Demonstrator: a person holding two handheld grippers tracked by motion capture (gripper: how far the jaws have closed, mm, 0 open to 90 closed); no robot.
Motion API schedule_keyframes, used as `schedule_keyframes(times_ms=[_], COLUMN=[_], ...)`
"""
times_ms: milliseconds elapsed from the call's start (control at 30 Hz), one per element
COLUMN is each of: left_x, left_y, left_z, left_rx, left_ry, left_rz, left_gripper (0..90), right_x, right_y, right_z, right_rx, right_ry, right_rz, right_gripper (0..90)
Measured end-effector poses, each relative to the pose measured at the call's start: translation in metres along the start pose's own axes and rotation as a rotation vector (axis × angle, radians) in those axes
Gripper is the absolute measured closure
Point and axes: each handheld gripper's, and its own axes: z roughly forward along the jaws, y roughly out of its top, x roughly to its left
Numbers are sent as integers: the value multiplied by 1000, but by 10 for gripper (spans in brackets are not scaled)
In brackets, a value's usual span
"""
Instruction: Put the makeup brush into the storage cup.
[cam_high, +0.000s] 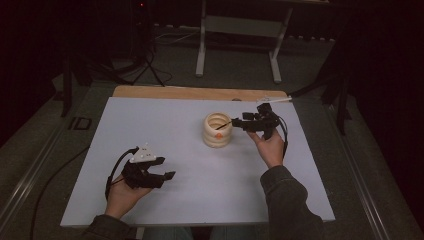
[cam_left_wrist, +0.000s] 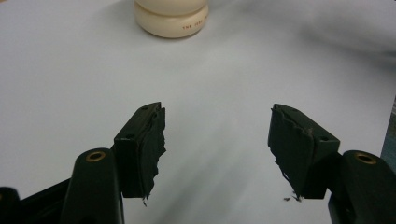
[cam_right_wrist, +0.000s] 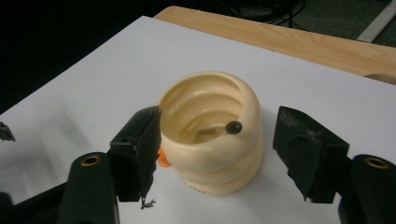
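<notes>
Two grippers work this table, but the right gripper (cam_right_wrist: 215, 154) is nearer, its jaws apart either side of the cream ribbed cup (cam_right_wrist: 210, 135) toward the far edge, while the left gripper (cam_left_wrist: 217, 144) waits wide apart near the front-left corner.

One cream ribbed holder (cam_high: 217, 130), one dark-tipped stick (cam_right_wrist: 233, 127) inside, two grippers: left gripper (cam_high: 159, 168), right gripper (cam_high: 235, 122), one table (cam_high: 175, 120)

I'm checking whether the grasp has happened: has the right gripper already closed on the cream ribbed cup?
No: in the right gripper view the right gripper has its jaws spread on either side of the cream ribbed cup, with a clear gap at one jaw.
</notes>
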Motion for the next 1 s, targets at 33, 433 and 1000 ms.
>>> schedule_keyframes(times_ms=[33,433,1000], left_x=[0,2,3], left_y=[0,-1,-2], left_z=[0,-1,-2], left_rx=[1,-5,-3], left_ry=[1,7,14], left_rz=[-1,-12,-19], left_gripper=[364,355,353], right_x=[0,5,8], right_y=[0,-7,-17], right_z=[-1,-10,-24], right_rx=[0,-9,-15], right_ry=[2,12,18], right_rz=[-2,-17,-34], right_gripper=[314,295,287])
